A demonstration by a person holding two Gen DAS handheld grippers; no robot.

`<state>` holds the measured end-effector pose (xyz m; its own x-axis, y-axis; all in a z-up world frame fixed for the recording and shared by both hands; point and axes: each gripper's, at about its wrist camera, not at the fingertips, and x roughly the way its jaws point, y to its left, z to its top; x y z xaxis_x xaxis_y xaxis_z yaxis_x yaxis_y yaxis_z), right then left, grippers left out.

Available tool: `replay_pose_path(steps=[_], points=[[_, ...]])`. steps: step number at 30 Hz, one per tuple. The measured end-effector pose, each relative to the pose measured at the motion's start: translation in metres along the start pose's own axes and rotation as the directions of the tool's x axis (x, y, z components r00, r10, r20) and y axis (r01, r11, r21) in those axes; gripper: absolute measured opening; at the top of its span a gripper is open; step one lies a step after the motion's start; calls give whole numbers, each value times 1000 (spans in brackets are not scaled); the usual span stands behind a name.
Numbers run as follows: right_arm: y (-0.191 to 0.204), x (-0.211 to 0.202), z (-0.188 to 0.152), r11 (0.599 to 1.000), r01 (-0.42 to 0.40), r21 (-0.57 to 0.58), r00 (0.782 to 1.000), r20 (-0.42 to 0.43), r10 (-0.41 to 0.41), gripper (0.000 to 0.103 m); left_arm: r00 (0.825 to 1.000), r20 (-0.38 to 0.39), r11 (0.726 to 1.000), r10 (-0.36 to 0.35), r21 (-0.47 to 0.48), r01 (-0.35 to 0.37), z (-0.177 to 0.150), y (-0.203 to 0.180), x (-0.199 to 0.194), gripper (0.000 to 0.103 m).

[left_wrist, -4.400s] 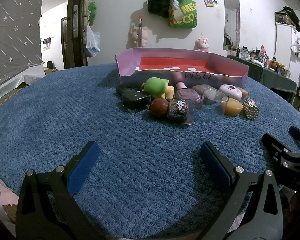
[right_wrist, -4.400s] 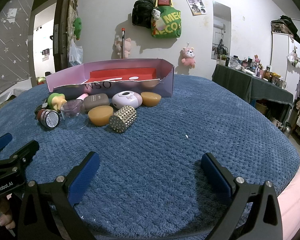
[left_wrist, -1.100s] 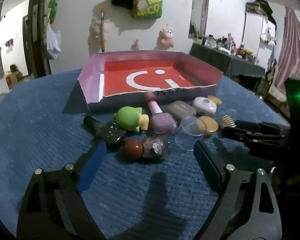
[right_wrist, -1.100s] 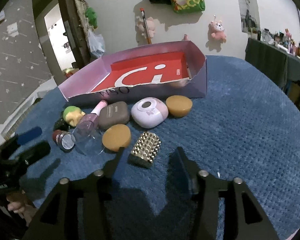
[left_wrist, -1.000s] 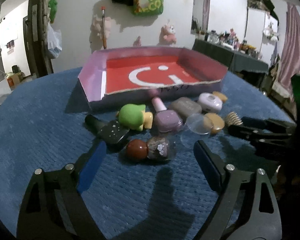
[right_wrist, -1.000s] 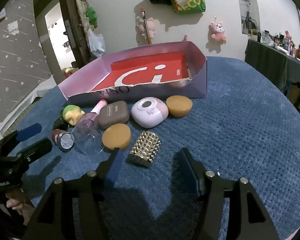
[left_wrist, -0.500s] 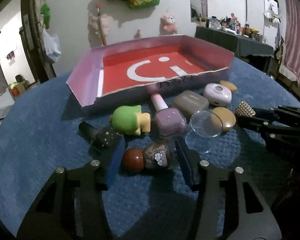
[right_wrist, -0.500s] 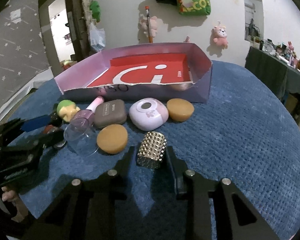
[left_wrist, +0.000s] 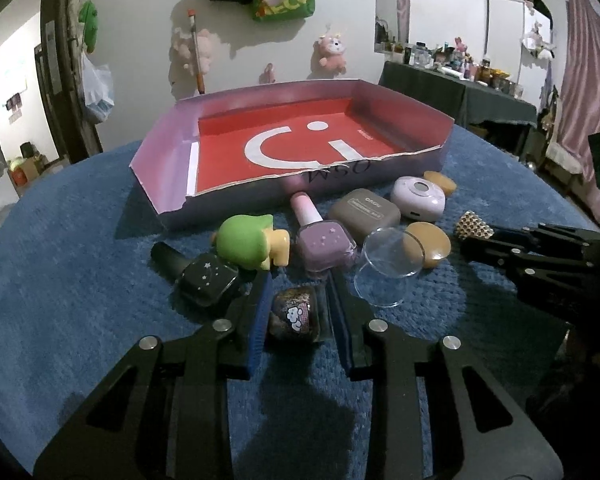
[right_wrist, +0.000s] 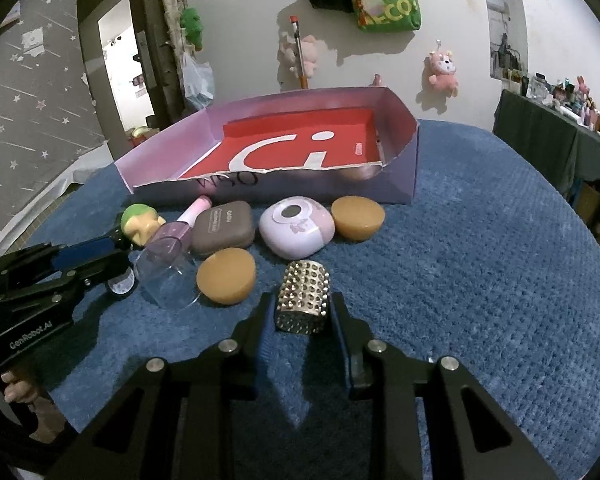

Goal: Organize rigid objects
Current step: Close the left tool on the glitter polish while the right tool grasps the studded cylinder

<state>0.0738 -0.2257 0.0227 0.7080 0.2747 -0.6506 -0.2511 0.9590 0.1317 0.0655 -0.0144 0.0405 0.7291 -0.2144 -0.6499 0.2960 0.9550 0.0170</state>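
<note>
Both grips are set; nothing is lifted yet. The left gripper (left_wrist: 298, 312) is clamped on a small glitter nail-polish bottle (left_wrist: 296, 314) with a cartoon sticker, which lies on its side on the blue textured cloth (left_wrist: 80, 300); both blue pads are pressed to its flanks. The right gripper (right_wrist: 302, 312) is clamped on the studded gold cylinder (right_wrist: 303, 297), also lying flat on the cloth, held across its width, probably so it cannot roll.

The shallow pink box with the red floor (left_wrist: 300, 148) sits at 12 o'clock from both grippers, open side up and empty; it is judged to be the drop target. The loose items are bunched against its near wall, within short reach:
- black star-print polish bottle (left_wrist: 204, 276), at 10 o'clock from the left gripper, just beside it
- green-and-yellow toy figure (left_wrist: 246, 246), at 11 o'clock
- lilac polish bottle with pink cap (left_wrist: 324, 244), at 12 o'clock
- clear plastic dome (left_wrist: 388, 264), at 2 o'clock, near the right pad
- brown earbud case (right_wrist: 223, 229), pink-white case (right_wrist: 296, 226), and two tan rounded pieces (right_wrist: 226, 276) (right_wrist: 358, 217), at 10 to 1 o'clock from the right gripper

The next move is judged to be a lift and carry over the near wall. Risk: the black bottle and clear dome may be nudged on lift-off.
</note>
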Motion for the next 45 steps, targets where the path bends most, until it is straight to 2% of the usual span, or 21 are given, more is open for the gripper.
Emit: replay_pose_path(steps=[11,19,21,23,24,26,30,35,43,45], points=[[3,0,-2,1000,-11,-4,1000,5,11,29,1000,8,999,-29,34,29,-14,9,-18,28],[1,0,-2,1000,-29,-6,1000,3,29,29,998,-13,998,-59,-11,59,-22,21,-26,29],[2,0,-2,999,-35,-11,999,2,35,30,999,-13,999,-46,-1,46,-23,19,-27,35],[3,0,-2,999,-38,-14,999,3,39,31,999,6,1000,-31,3,31,-25,18,-32,73],[3,0,-3,999,-40,-16,999,3,40,36,999,30,999,-33,0,33,-25,19,-37,77],[4,0,-3,999,-45,-18,999,2,45,45,998,54,999,-41,5,41,-25,19,-43,78],[7,-1,-4,999,-41,-29,999,8,41,50,999,48,1000,-10,11,10,-23,20,-39,78],[9,2,-3,999,-24,-36,1000,3,24,52,1000,-13,1000,22,13,-22,-20,24,-17,78],[13,8,2,998,23,-66,1000,-14,-24,52,995,-96,999,-29,-26,27,-17,31,7,77],[14,8,3,997,30,-68,999,-11,-31,49,994,-104,999,-33,-31,29,-16,31,11,77]])
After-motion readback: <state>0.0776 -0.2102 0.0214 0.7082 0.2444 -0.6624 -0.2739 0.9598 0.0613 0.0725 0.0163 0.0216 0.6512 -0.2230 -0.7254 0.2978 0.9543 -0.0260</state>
